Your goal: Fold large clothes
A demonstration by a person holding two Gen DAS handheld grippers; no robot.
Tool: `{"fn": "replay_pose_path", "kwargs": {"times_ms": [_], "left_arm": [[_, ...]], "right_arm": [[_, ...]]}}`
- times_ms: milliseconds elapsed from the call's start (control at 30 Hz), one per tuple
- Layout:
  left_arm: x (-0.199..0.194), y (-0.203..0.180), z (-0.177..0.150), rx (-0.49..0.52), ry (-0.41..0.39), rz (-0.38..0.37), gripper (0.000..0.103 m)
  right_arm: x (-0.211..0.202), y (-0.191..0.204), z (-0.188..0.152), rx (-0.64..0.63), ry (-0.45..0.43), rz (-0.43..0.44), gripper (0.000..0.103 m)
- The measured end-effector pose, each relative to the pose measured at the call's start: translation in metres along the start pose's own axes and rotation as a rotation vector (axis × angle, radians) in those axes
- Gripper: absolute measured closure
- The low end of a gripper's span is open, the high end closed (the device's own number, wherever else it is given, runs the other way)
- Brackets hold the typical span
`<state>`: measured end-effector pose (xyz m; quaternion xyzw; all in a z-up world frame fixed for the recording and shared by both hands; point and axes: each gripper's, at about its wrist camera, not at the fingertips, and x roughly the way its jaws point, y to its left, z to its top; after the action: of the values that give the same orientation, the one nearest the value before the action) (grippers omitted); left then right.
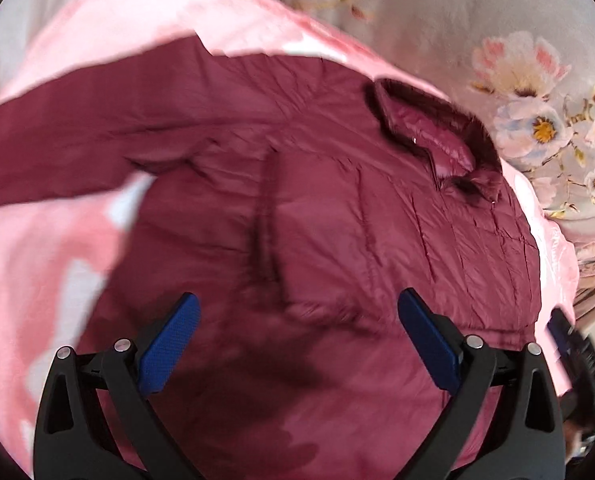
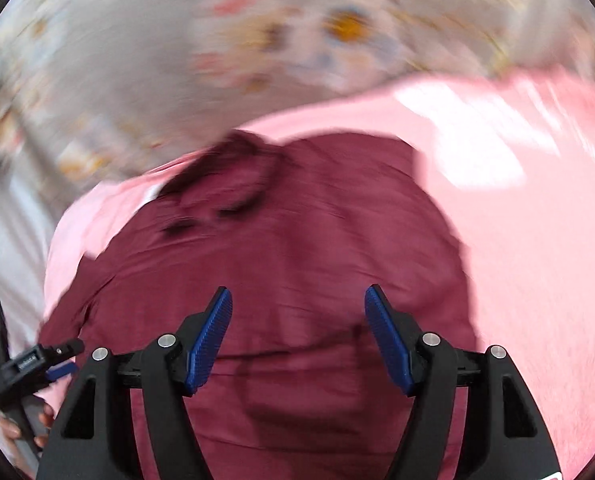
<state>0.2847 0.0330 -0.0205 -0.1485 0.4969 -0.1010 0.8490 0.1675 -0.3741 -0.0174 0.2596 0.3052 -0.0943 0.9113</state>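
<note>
A dark red puffer jacket (image 1: 337, 208) lies spread on a pink blanket (image 1: 49, 264). Its fur-trimmed collar (image 1: 429, 136) points to the far right, and one sleeve (image 1: 57, 136) stretches out to the left. My left gripper (image 1: 297, 312) is open and empty above the jacket's lower body. In the right wrist view the same jacket (image 2: 297, 248) fills the middle, blurred, with the collar (image 2: 233, 176) at the far side. My right gripper (image 2: 297, 308) is open and empty above the jacket. The other gripper (image 2: 29, 360) shows at the left edge.
A grey floral bedsheet (image 1: 537, 120) lies beyond the pink blanket (image 2: 537, 240) and also shows blurred in the right wrist view (image 2: 177, 60). The right gripper's body (image 1: 577, 352) shows at the right edge of the left wrist view.
</note>
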Motion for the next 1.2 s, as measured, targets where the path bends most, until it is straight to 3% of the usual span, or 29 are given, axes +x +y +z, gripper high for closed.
{"fn": "replay_pose_path", "kwargs": {"times_ms": [33,100,133,200,233,267,300,367,433,500,633,933,1033,1100,1200], "left_arm": [[0.01,-0.001,0.003,-0.024,0.026,-0.023,0.015],[0.024,-0.003,0.008,-0.061,0.054,-0.013,0.046],[0.027,-0.005,0.012,-0.058,0.045,0.011,0.054],[0.026,-0.008,0.017,-0.038,0.03,0.027,0.091],[0.024,-0.009,0.022,-0.03,0.019,0.029,0.095],[0.021,-0.011,0.027,-0.017,0.004,0.034,0.097],[0.017,-0.013,0.032,-0.003,-0.019,0.044,0.098],[0.006,-0.017,0.042,0.031,-0.076,0.077,0.099],[0.0,-0.019,0.046,0.059,-0.106,0.097,0.099],[0.006,-0.02,0.045,0.082,-0.109,0.133,0.099],[0.042,-0.01,0.029,0.095,-0.055,0.192,0.099],[0.046,-0.022,0.006,0.211,-0.185,0.289,0.098],[0.044,-0.019,0.006,0.204,-0.193,0.279,0.098],[0.045,-0.022,0.007,0.204,-0.197,0.283,0.097],[0.046,-0.026,0.004,0.219,-0.202,0.304,0.096]], "right_arm": [[0.006,-0.014,0.002,0.047,0.018,-0.006,0.036],[0.019,-0.032,0.005,0.101,0.045,-0.014,0.04],[0.023,-0.039,0.008,0.117,0.051,-0.014,0.042],[0.032,-0.047,0.015,0.151,0.053,-0.008,0.048],[0.036,-0.05,0.02,0.163,0.049,-0.004,0.049],[0.039,-0.051,0.025,0.167,0.046,-0.006,0.057],[0.044,-0.053,0.031,0.167,0.044,-0.01,0.078],[0.043,-0.052,0.04,0.169,0.018,0.003,0.1],[0.03,-0.04,0.044,0.112,-0.056,-0.008,0.101],[0.026,-0.025,0.04,0.026,-0.089,-0.073,0.101],[0.051,-0.024,0.021,-0.04,-0.01,-0.18,0.102],[0.06,-0.022,0.017,-0.082,0.013,-0.234,0.1],[0.036,-0.016,0.012,-0.063,-0.032,-0.289,0.087],[0.015,0.001,0.008,-0.073,-0.086,-0.275,0.084],[0.01,0.045,0.0,-0.163,-0.07,-0.197,0.084]]}}
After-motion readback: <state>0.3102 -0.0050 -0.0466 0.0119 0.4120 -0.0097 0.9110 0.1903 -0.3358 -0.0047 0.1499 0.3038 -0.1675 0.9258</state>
